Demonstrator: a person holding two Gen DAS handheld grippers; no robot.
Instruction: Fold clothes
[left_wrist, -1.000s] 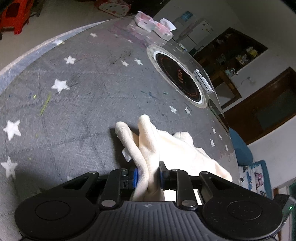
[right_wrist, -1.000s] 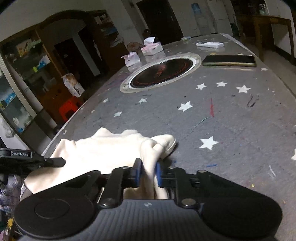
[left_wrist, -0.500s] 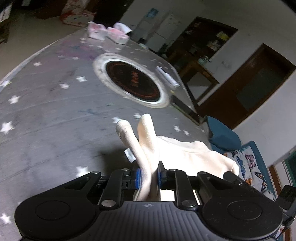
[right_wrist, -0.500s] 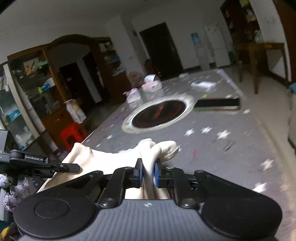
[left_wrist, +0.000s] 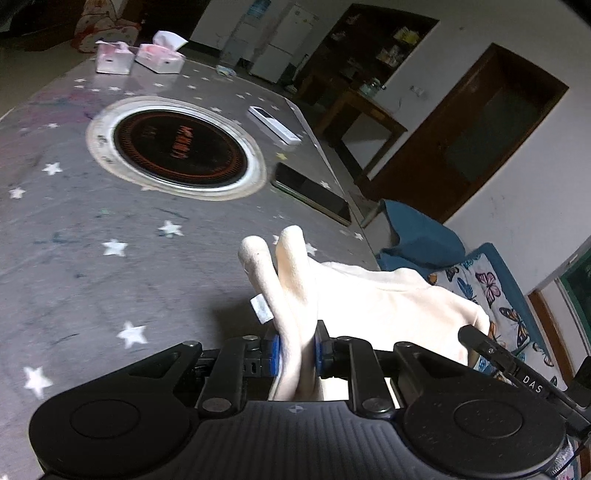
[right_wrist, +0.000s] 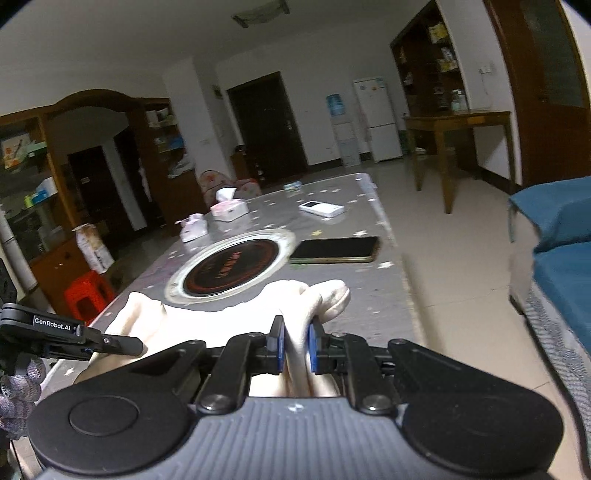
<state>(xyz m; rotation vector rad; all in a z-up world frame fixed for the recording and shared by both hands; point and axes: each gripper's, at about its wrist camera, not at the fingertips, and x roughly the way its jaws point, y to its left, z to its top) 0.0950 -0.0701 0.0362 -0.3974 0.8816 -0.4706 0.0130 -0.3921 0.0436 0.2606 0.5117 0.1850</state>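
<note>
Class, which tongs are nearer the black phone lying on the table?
Right. The right tongs hold the cream garment just short of the phone; the left tongs are further left.

The cloth (left_wrist: 373, 295) is cream, plain. The table (left_wrist: 74, 229) is grey, scattered with white stars. At its twelve o'clock, the hob (left_wrist: 177, 146) is black with red rings and a white rim. The phone (right_wrist: 334, 249) is black, the boxes (left_wrist: 159, 57) pink-and-white. At three o'clock, the sofa (right_wrist: 554, 236) is teal. The pads (right_wrist: 279, 345) are blue.
</note>
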